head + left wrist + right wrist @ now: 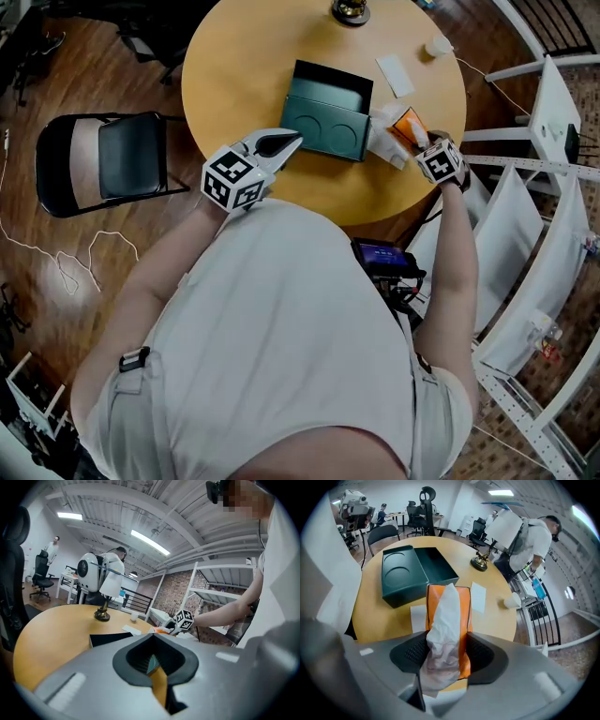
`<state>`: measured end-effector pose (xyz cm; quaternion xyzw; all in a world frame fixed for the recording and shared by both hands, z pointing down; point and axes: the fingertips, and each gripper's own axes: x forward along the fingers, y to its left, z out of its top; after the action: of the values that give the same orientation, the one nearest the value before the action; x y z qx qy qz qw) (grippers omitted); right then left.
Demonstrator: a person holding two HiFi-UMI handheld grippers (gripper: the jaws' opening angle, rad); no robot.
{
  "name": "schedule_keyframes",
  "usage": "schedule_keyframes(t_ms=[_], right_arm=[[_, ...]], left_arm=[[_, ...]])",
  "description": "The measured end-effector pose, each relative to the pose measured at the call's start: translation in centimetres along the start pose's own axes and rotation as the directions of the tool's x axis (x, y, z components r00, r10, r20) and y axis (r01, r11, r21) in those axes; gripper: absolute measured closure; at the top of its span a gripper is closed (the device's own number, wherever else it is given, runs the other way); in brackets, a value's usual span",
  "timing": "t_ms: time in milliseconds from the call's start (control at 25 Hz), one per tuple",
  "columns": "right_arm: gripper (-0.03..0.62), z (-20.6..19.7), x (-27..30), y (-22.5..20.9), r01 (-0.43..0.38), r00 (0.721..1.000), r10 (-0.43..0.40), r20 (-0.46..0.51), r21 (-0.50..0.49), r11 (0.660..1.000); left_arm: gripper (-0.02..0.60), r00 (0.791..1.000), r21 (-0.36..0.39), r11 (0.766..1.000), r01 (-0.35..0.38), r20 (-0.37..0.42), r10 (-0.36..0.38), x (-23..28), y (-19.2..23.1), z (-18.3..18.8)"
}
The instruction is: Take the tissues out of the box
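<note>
A dark green box (pixel 323 117) stands open on the round wooden table (pixel 244 66). Just right of it is an orange tissue pack (pixel 410 125), and my right gripper (pixel 422 142) is shut on it. In the right gripper view the pack (pixel 465 606) sits between the black pads, with a white tissue (pixel 444 620) sticking out of its top, and the green box (pixel 408 573) lies behind it. My left gripper (pixel 289 141) points at the box's near left corner, its jaws together and nothing held. The left gripper view is mostly filled by its own jaws (pixel 154 660).
Loose white sheets lie on the table beside the pack (pixel 478 596) and farther back (pixel 395 75). A small white cup (pixel 437 46) and a lamp base (pixel 350 11) stand at the far edge. A black chair (pixel 103 159) is to the left and white shelving (pixel 553 187) to the right.
</note>
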<state>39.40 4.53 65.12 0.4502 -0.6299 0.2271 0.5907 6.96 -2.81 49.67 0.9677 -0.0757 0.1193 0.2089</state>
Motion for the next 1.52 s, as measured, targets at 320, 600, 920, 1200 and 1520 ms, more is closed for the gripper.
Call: schedule_keyframes(t_ms=[320, 600, 920, 1200, 1520], right_arm=[[0.358, -4.6, 3.3, 8.0, -0.069, 0.997, 0.068, -0.033, -0.019, 0.997], [0.355, -4.8, 4.7, 9.9, -0.096, 0.992, 0.087, -0.092, -0.097, 0.991], [0.303, -4.9, 4.6, 10.0, -0.135, 0.990, 0.133, -0.047, -0.038, 0.990], [0.302, -2.2, -0.5, 7.8, -0.007, 0.997, 0.010, 0.073, -0.037, 0.999], [0.594, 10.4, -11.9, 8.0, -0.176, 0.769, 0.040, 0.638, 0.151, 0.973]], left_arm=[[0.581, 1.000, 0.005, 1.000, -0.002, -0.009, 0.002, 0.0, -0.4, -0.1], [0.581, 1.000, -0.002, 1.000, -0.017, -0.010, 0.016, -0.2, -0.5, -0.4], [0.581, 1.000, -0.015, 1.000, -0.012, 0.006, 0.013, 0.0, -0.4, -0.2], [0.581, 1.000, -0.034, 0.999, -0.023, 0.019, 0.023, -0.7, 0.1, -0.1], [0.581, 1.000, -0.024, 0.999, -0.023, 0.019, 0.024, -0.2, 0.2, 0.3]])
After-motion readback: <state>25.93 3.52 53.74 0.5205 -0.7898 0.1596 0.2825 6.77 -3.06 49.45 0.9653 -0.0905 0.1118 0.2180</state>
